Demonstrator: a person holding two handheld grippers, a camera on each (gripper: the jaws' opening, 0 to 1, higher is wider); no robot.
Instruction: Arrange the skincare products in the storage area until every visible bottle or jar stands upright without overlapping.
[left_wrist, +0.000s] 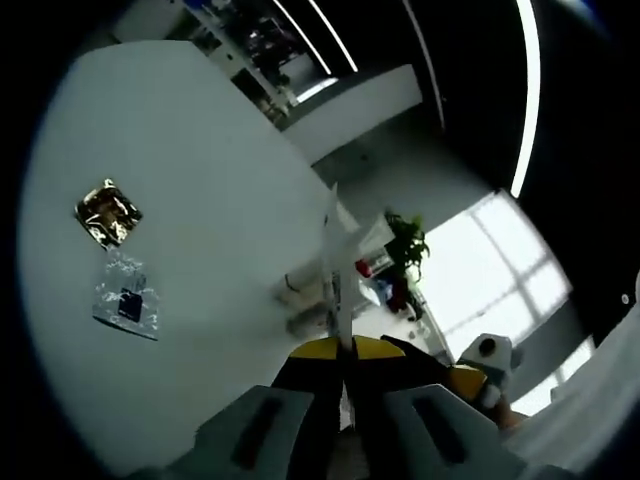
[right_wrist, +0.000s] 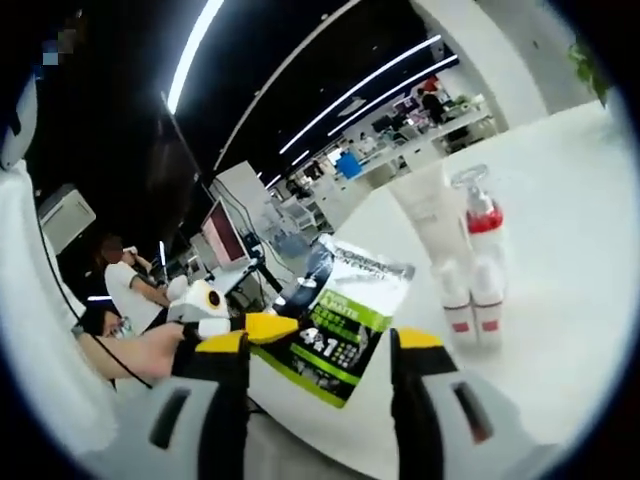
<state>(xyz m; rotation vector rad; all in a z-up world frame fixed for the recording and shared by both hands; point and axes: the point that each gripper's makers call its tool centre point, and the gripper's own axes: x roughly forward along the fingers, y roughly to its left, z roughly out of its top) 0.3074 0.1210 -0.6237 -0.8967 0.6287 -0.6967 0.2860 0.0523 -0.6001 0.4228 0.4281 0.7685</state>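
My left gripper (left_wrist: 346, 349) is shut on a flat packet (left_wrist: 332, 262), seen edge-on as a thin white strip rising from the yellow tips. The right gripper view shows that packet (right_wrist: 345, 315) face-on, green and white with dark print, with the left gripper (right_wrist: 215, 310) at its left edge. My right gripper (right_wrist: 340, 338) stands open, its jaws either side of the packet's lower end and not touching it. Beyond, a white tube (right_wrist: 432, 225) and a clear bottle with a red band (right_wrist: 480, 235) stand side by side on the white table (right_wrist: 570, 260).
A gold foil sachet (left_wrist: 108, 212) and a clear sachet with a dark label (left_wrist: 126, 297) lie flat on the white table (left_wrist: 190, 150). Two blurred small bottles (left_wrist: 303, 300) stand near the packet. A potted plant (left_wrist: 405, 245) is beyond. A person (right_wrist: 125, 285) sits nearby.
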